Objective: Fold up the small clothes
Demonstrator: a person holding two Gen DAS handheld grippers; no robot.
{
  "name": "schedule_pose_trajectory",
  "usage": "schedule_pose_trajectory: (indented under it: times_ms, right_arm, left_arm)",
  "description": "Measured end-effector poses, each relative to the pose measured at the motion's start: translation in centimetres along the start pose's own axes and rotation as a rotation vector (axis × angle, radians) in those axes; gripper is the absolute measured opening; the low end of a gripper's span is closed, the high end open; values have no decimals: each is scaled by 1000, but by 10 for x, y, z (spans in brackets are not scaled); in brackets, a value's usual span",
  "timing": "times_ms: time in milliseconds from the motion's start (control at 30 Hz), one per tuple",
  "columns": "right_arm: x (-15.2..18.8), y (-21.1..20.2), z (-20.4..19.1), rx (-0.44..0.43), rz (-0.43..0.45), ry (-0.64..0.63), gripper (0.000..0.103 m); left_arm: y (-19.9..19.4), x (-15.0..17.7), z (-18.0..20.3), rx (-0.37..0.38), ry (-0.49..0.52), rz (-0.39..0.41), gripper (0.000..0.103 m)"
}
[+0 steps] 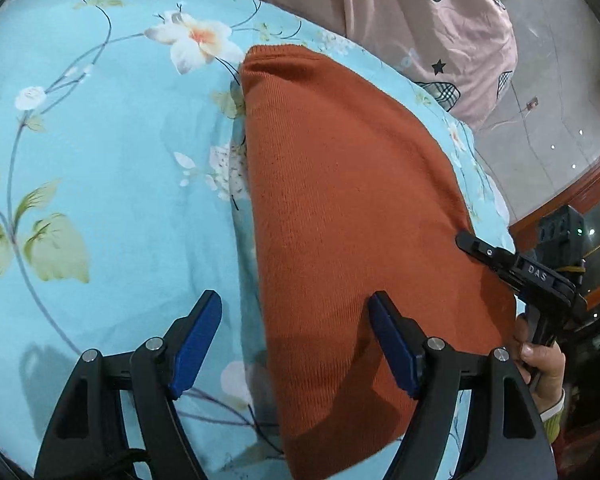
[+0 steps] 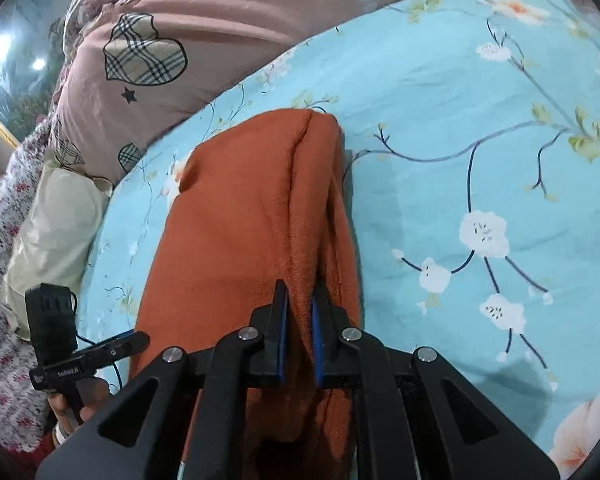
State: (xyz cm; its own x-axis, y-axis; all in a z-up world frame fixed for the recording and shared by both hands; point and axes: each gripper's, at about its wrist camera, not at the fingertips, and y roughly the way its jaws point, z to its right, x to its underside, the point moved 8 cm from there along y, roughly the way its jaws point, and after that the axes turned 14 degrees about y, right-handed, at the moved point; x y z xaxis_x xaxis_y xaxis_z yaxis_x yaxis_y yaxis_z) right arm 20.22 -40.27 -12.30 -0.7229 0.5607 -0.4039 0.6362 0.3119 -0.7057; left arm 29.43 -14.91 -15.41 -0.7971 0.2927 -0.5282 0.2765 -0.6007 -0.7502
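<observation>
A rust-orange knit garment (image 1: 348, 208) lies folded lengthwise on a light blue floral bedsheet (image 1: 100, 140). My left gripper (image 1: 296, 320) is open, its blue pads apart, with the right finger over the garment's near part and the left finger over the sheet. The right gripper (image 1: 476, 246) shows at the garment's right edge in the left wrist view. In the right wrist view my right gripper (image 2: 300, 312) is shut on a raised fold of the orange garment (image 2: 240, 216). The left gripper (image 2: 132, 342) shows at the lower left there.
A pink quilt with plaid hearts (image 2: 160, 60) is bunched at the back of the bed. A cream pillow (image 2: 52, 232) and a floral fabric (image 2: 4, 280) lie at the left. A tiled floor and wooden frame (image 1: 560, 184) lie beyond the bed's right edge.
</observation>
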Motion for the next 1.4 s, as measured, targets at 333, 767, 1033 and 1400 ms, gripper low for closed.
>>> schedule_pose_trajectory:
  times_ms: [333,767,1033,1400]
  right_arm:
    - [-20,12,0,62,14,-1,76]
    - [12,11,-39,-118,-94,23,24]
    - [44,47,-142,-300,-139,-81,23]
    - [89,124,-151,-229,-273,-71,25]
  left_arm:
    - [28,-21,0,39,0,-15,78]
    - [-34,-30,24,59,62,134,24]
    - [-141,4,-33,-116,58,240,24]
    - [-134,76,-114,-227,-82,150,36]
